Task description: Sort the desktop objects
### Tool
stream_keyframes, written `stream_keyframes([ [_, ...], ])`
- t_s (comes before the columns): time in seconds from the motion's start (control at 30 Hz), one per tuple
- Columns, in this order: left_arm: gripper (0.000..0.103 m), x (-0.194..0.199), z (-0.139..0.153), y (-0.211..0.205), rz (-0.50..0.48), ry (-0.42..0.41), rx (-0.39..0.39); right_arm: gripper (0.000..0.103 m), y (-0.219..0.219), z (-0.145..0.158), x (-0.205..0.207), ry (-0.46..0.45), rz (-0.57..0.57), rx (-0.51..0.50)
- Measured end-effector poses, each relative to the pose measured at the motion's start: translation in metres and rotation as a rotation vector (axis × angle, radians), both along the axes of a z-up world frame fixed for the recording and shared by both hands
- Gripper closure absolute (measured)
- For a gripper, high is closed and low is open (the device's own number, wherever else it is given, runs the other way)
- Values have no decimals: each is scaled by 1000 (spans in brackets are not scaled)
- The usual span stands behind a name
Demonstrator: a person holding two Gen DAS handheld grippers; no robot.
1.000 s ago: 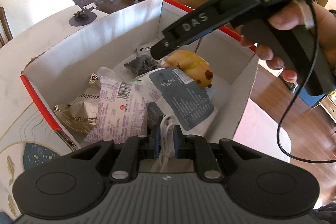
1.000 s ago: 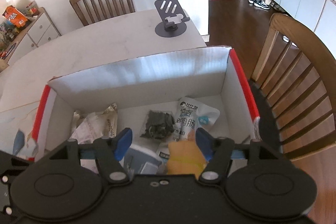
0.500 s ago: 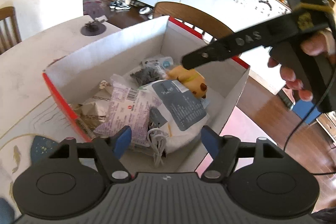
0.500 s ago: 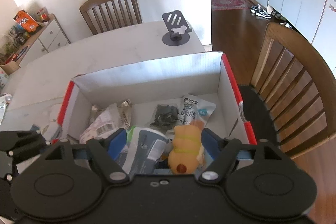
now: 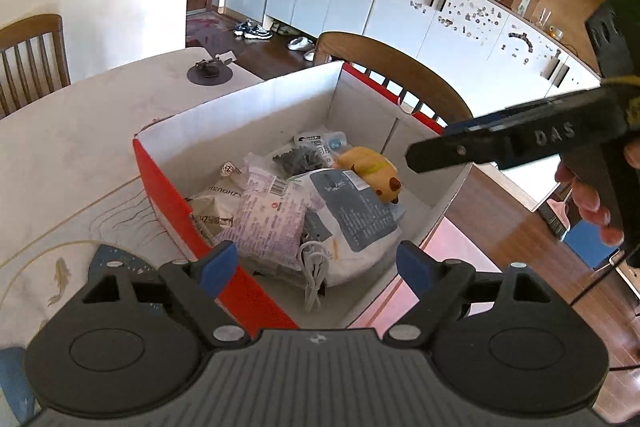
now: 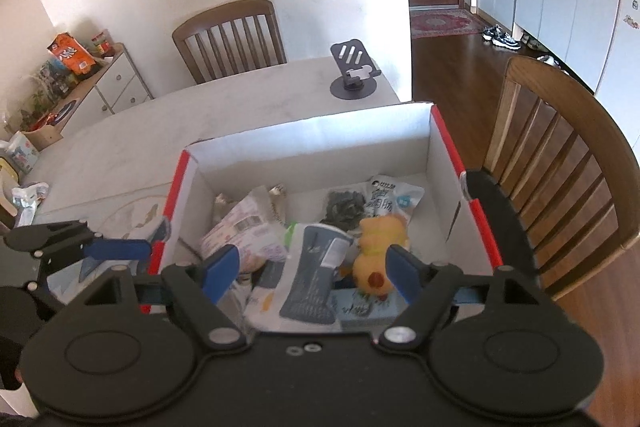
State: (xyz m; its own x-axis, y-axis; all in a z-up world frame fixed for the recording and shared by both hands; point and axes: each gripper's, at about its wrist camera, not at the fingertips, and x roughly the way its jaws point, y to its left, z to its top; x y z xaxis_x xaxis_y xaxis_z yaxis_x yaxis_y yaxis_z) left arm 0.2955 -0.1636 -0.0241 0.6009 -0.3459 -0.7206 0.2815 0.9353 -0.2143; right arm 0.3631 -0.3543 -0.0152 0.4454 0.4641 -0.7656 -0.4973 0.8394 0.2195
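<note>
- The cardboard box (image 5: 256,123) with red outer sides and a white inside sits on the table (image 5: 80,147), and pretty much everything is piled inside it.
- Left hand-held gripper (image 5: 316,269) is above the near corner of the box. Its jaws have just been opening and now stand wide apart with nothing between the blue pads.
- Right hand-held gripper (image 6: 314,269) is over the near edge of the box. Its jaws have just been opening too, and they're spread wide with nothing clamped, though the toy shows through the gap below.
- In the left wrist view you also get the right one from the side, reaching in over the box's right wall, with the person's hand (image 5: 592,199) wrapped on the handle.
- Yellow plush toy (image 6: 378,251) lies in the box near its right wall, face towards the near side.
- White pouch with a dark grey label (image 5: 352,215) lies right beside the toy, more towards the middle of the box.
- White coiled cable (image 5: 314,275) rests in the box at its near corner, against the pouch.
- Pale pink snack bag (image 5: 272,215) is left of the pouch, with a crumpled gold wrapper (image 5: 216,203) tucked by the box's left wall.
- Small dark clump (image 6: 344,207) and a white packet (image 6: 394,197) sit further back in the box. Can't tell what the clump is.
- Black phone stand (image 6: 354,75) is on the table beyond the box's far wall, well apart.
</note>
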Motion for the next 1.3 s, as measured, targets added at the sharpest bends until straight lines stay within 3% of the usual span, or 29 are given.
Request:
stream_keyframes([
  [0.1,12,-4,2,3,9,-5,3,13,0,1,-11,-13,-2,15],
  [0.23,0,-11,5,6,17,-15,-1,12,-1,2,-25,-30,-8,22],
  [0.53,0,-25,15,17,51,-57,9,1,-6,8,-62,-110,-54,46],
  [0.73,0,-37,21,23,59,-69,29,0,-4,7,-91,-161,-83,55],
  [1.3,0,-85,25,48,77,-63,41,0,29,3,-147,-181,-152,24],
])
